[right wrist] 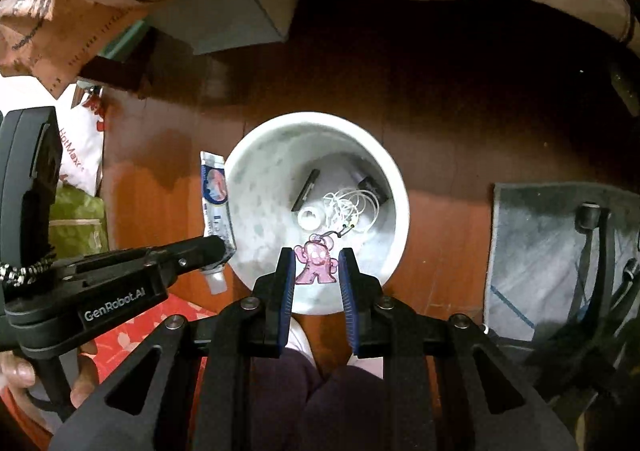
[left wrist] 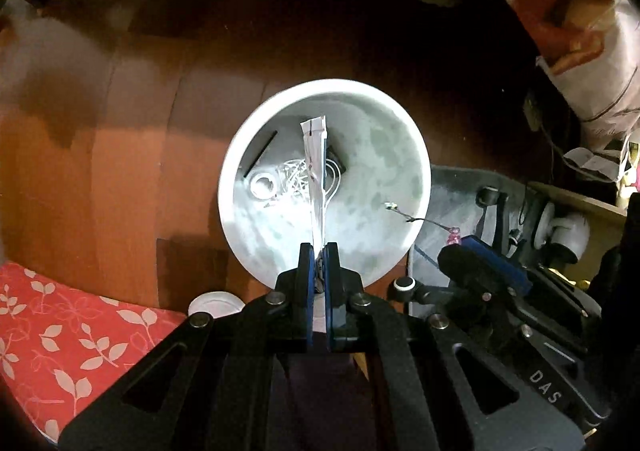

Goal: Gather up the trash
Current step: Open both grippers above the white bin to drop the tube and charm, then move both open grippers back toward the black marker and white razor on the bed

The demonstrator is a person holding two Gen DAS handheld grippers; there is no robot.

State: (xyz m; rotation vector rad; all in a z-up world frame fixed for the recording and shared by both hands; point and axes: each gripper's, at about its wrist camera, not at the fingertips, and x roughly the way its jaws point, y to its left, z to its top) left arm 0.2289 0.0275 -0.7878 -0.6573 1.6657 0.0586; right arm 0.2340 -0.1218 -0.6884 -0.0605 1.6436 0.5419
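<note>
Grippers above a white bin [left wrist: 404, 139] standing on a wooden floor [left wrist: 120, 155]. Left gripper [left wrist: 319, 251]: jaws closed on a flattened tube [left wrist: 314, 159], which hangs over the bin's mouth. Right gripper [right wrist: 316, 265]: jaws narrowly parted, pressing on either side of a pink figure charm [right wrist: 315, 264] with a thin cord, held over the bin's near rim. Bin contents: tangled white cable [right wrist: 354, 207], white ring [right wrist: 309, 218], dark stick [right wrist: 306, 189]. Grey mat [right wrist: 536, 235] lies to the right of the bin.
</note>
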